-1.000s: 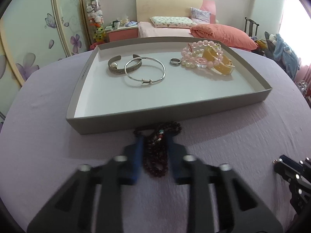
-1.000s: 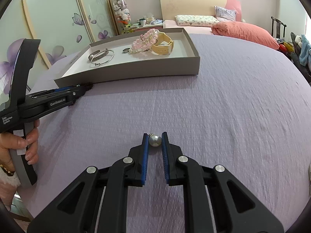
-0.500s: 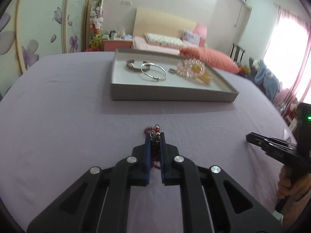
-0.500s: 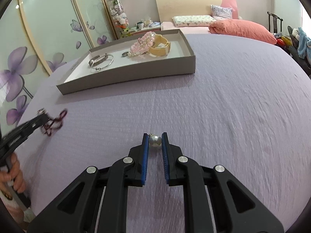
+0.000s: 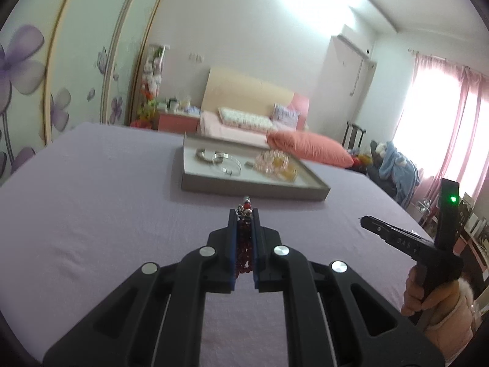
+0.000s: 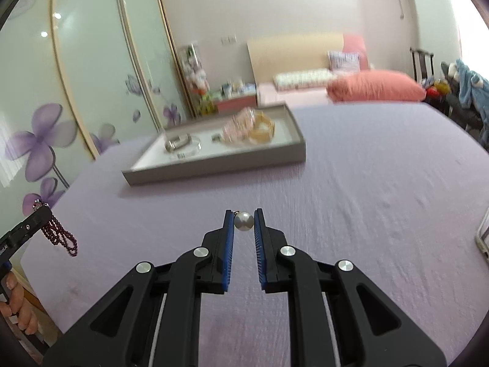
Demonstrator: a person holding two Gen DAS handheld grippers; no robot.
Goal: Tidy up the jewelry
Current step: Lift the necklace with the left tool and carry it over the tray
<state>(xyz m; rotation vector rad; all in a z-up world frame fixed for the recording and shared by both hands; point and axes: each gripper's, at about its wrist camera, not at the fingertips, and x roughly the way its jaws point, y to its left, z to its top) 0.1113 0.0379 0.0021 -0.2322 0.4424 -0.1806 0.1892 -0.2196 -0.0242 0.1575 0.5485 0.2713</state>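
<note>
Lilac cloth (image 6: 366,198) covers the work surface in a bedroom with flower-printed wardrobe doors (image 6: 91,91). On it, toward the far edge, sits a shallow grey tray (image 5: 244,188) holding silver bangles (image 5: 224,162) at its left end, a small ring (image 5: 249,164) near the middle, and pink bead bracelets (image 5: 272,160) with a yellow band (image 5: 288,172) at its right end. Left gripper (image 5: 244,214) is raised above the cloth, well short of the tray, with jaws closed tight on a dark red bead string (image 5: 244,247); loops of the string hang below the fingers in the right wrist view. Right gripper (image 6: 244,221) is also above the cloth, nearer the front edge, with jaws nearly closed, pinching a single pearl (image 6: 243,221) between the blue pads (image 6: 229,244).
</note>
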